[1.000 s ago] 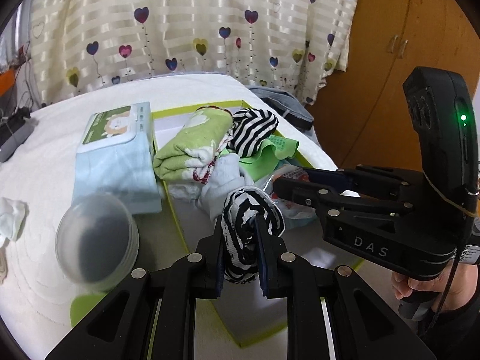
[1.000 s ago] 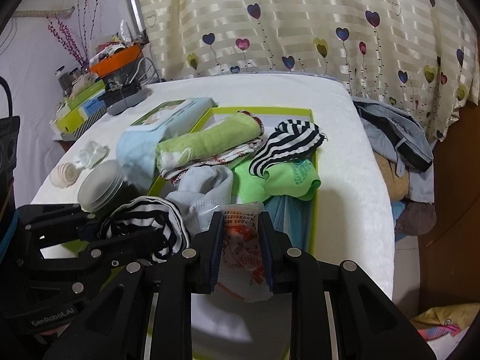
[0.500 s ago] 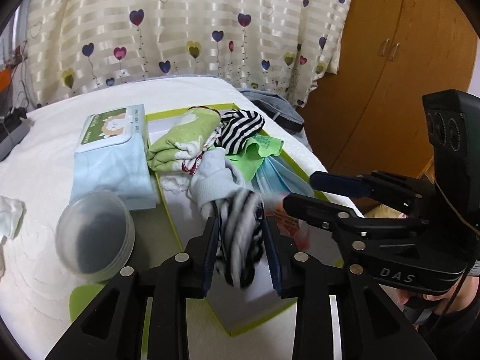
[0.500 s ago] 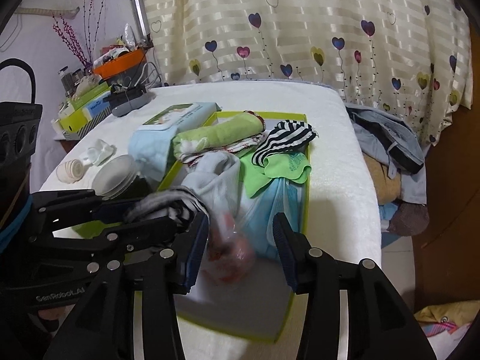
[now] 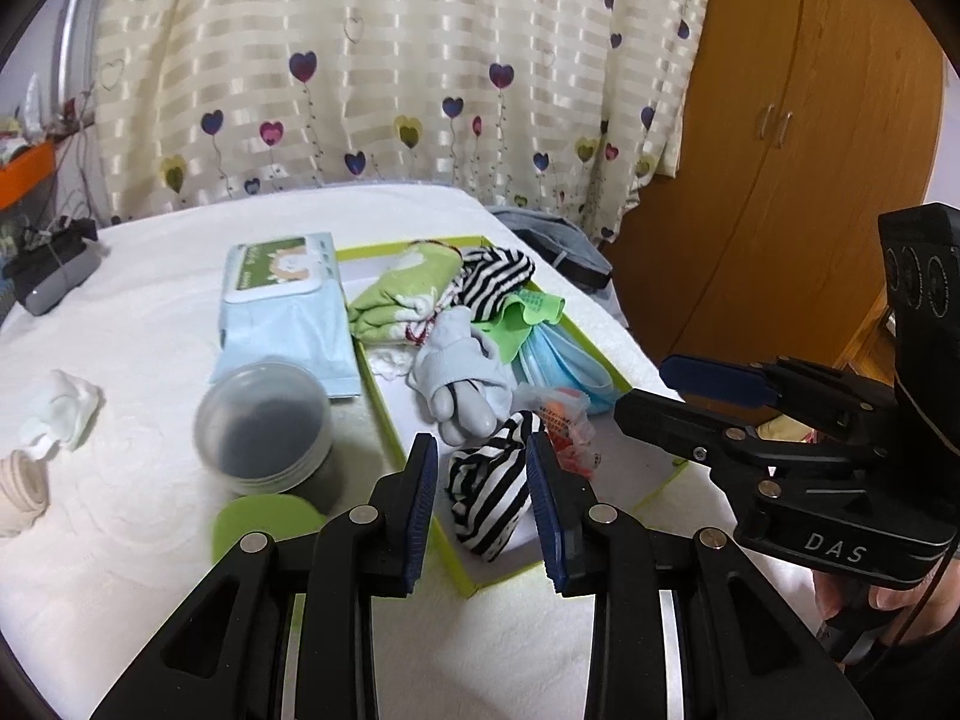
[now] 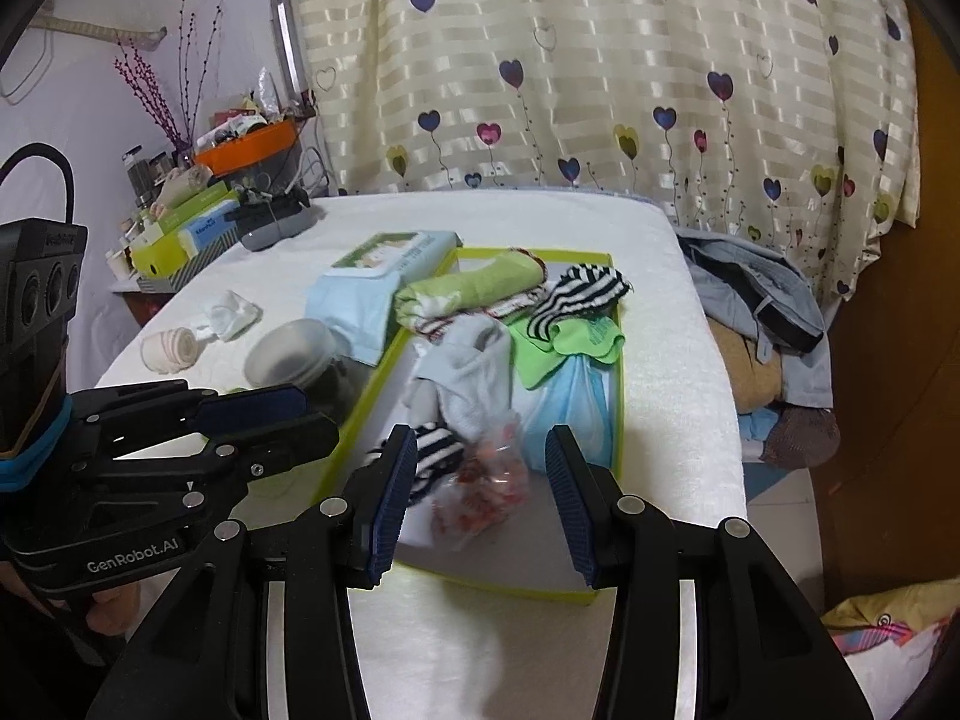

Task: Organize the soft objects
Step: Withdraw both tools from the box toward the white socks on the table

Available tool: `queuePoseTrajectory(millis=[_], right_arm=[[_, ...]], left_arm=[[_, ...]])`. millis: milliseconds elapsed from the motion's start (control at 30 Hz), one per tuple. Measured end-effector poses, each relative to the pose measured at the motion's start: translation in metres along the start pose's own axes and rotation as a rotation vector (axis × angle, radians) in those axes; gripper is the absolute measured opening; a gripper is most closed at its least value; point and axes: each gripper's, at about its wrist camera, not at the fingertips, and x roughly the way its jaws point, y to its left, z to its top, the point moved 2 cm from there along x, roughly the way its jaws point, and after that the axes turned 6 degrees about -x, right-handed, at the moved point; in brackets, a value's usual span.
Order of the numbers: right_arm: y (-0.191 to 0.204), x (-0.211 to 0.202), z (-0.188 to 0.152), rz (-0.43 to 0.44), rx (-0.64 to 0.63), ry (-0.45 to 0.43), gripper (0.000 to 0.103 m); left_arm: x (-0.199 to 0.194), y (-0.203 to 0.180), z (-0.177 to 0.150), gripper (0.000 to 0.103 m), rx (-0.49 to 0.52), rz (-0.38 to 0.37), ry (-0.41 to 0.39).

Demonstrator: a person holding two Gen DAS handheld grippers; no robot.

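Observation:
A green-rimmed white box [image 5: 420, 462] [image 6: 384, 360] on the white bed holds soft things: a green rolled towel [image 5: 402, 294], a striped sock [image 5: 498, 276], a grey sock [image 5: 456, 360], a green sock and a blue bag [image 6: 570, 402]. A black-and-white striped sock [image 5: 489, 492] lies at the box's near end, below my open left gripper [image 5: 483, 492]. A clear packet with red print [image 6: 480, 492] lies beside it, below my open right gripper [image 6: 477, 498]. Both grippers are empty.
Left of the box are a blue wipes pack [image 5: 282, 300], a round plastic tub [image 5: 264, 426], a green lid [image 5: 264, 525], white tissue [image 5: 60, 408] and a beige roll [image 5: 21, 480]. Clothes are piled off the bed's right edge [image 6: 756, 312]. A wooden wardrobe [image 5: 780, 120] stands at right.
Both grippers opened and pulled back. The striped sock dropped from the left gripper and the red-printed packet from the right; both now lie in the box.

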Motion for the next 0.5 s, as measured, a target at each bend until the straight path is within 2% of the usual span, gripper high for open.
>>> queuePoseTrajectory(millis=[233,500], right_arm=[[0.027,-0.023,0.008,0.007,-0.025,-0.053,0.046],[0.054,-0.03,0.011,0.027,-0.038,-0.08,0.046]], left_arm=[[-0.031,0.01,-0.004,0.029,-0.018,0.014,-0.049],[-0.058,0.03,-0.01,0.029,-0.041,0.056,-0.086]])
